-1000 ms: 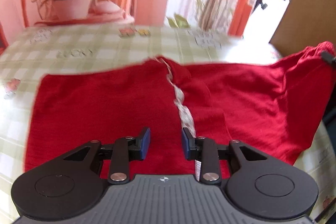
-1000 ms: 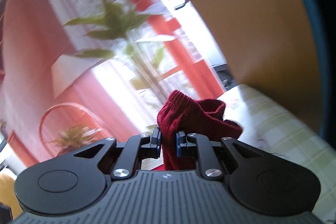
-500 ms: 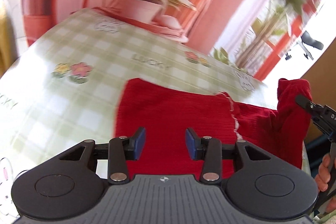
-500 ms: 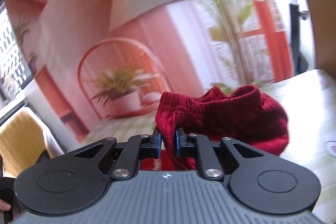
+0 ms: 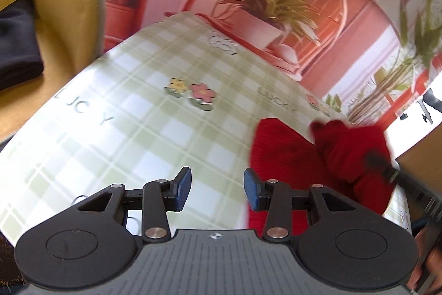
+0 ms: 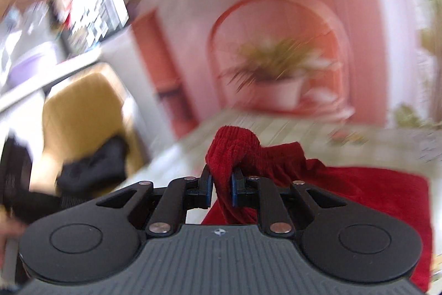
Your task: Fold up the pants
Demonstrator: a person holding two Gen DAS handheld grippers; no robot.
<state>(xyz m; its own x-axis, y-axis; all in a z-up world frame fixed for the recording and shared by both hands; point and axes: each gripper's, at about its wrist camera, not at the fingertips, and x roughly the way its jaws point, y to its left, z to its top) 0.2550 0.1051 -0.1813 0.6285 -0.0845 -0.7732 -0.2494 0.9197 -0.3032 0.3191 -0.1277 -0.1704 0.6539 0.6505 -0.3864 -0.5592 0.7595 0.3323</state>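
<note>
The red knit pants [image 5: 290,156] lie on the checked tablecloth [image 5: 132,129] at the right of the left wrist view, one end lifted and doubled over the rest. My left gripper [image 5: 216,191] stands open over bare tablecloth just left of the pants' edge, nothing between its blue pads. In the right wrist view my right gripper [image 6: 221,188] is shut on a bunched ribbed end of the red pants [image 6: 232,154], which trails back to the flat part at the right. That gripper shows blurred at the right of the left wrist view, the cloth hanging from it.
A yellow chair [image 5: 55,18] with a black garment [image 5: 16,46] on it stands off the table's left end. A potted plant [image 5: 265,7] sits at the far edge before a pink wall. A hand [image 5: 431,267] shows at the lower right.
My left gripper has swung left off the pants onto bare tablecloth and its jaws stand wider. My right gripper has carried the held end leftward over the pants, turning toward the chair.
</note>
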